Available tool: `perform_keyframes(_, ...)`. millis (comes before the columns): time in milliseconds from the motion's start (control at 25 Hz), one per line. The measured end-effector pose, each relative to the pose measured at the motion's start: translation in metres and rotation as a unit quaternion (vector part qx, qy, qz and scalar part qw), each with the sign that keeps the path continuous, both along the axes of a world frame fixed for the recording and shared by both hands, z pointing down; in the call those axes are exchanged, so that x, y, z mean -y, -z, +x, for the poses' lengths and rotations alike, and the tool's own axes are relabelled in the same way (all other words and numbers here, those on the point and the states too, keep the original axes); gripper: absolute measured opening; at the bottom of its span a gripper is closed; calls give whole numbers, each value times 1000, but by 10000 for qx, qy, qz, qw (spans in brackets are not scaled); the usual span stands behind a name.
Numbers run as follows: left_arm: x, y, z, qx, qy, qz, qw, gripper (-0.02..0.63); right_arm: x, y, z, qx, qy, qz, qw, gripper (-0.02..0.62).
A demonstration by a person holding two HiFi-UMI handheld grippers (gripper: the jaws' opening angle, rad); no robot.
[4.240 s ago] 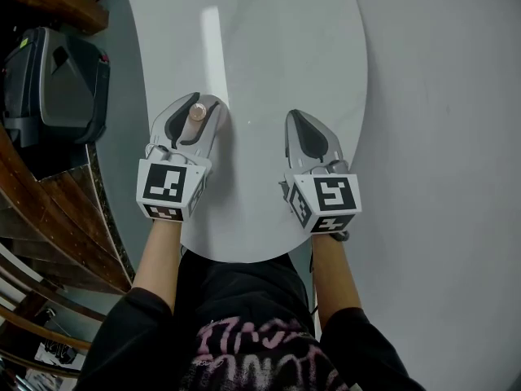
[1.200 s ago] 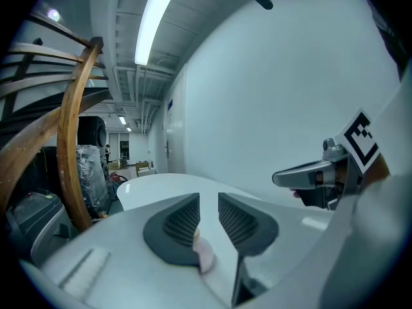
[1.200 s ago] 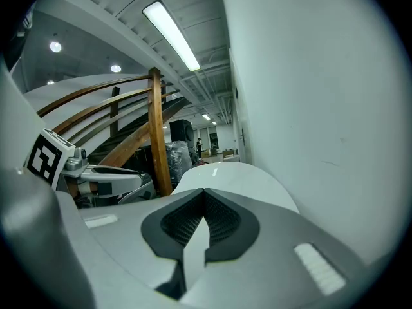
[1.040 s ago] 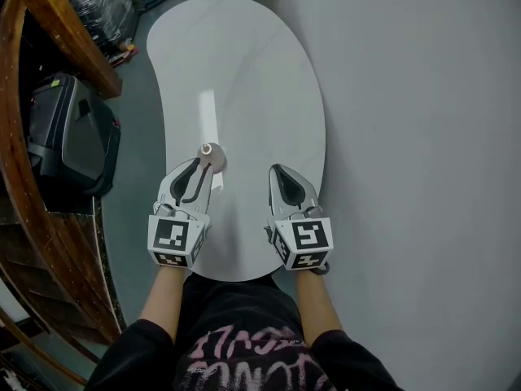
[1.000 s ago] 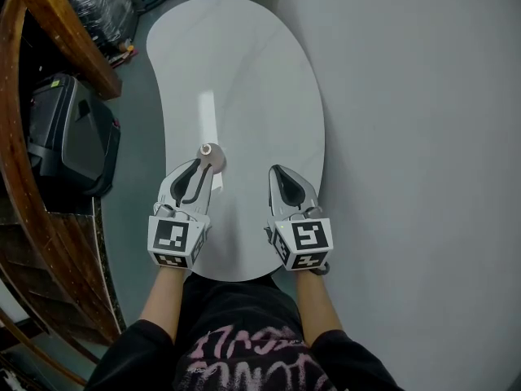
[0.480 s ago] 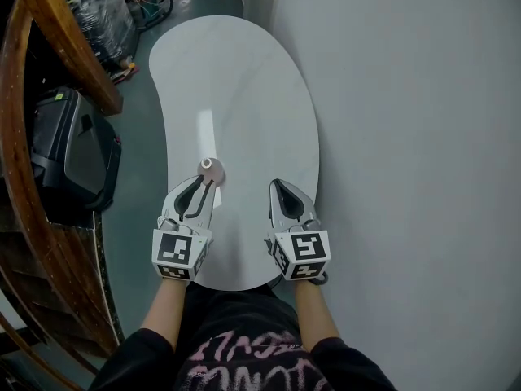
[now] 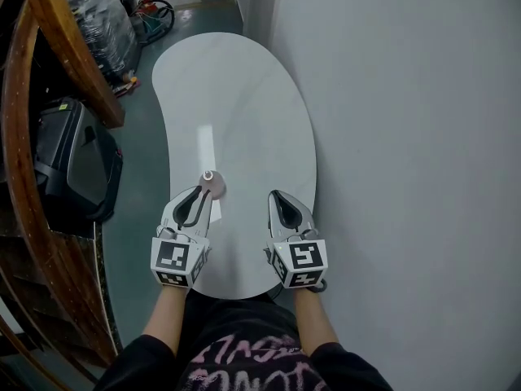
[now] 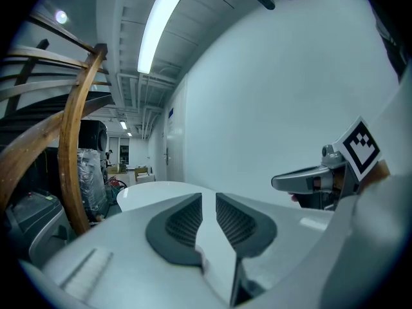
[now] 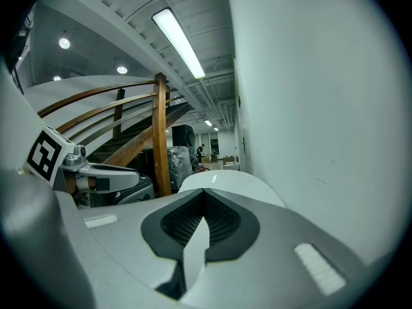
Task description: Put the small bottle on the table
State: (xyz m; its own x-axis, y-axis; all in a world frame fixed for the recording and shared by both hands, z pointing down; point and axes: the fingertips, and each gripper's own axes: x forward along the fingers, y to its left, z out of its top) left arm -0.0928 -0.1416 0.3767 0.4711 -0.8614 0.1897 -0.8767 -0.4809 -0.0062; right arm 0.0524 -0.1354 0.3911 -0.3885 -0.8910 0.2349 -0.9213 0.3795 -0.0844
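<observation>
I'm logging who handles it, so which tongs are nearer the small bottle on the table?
Left. The small bottle stands right at the tips of the left tongs. The right tongs sit off to the bottle's right, clearly apart from it.

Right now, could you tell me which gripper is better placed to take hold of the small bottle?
Left. The small bottle stands on the table just beyond the left gripper, whose jaws are slightly apart and empty. The right gripper is shut and sits farther to the side.

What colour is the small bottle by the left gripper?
The small bottle looks pinkish-brown, paler on top; the head view shows it best.
</observation>
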Motion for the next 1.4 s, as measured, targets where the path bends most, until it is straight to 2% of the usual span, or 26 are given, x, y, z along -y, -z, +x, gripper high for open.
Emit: perform_keyframes(1400, -8, 30, -2, 97, 72, 361, 9993, 35, -8, 27, -2, 81, 48, 370, 9993, 14)
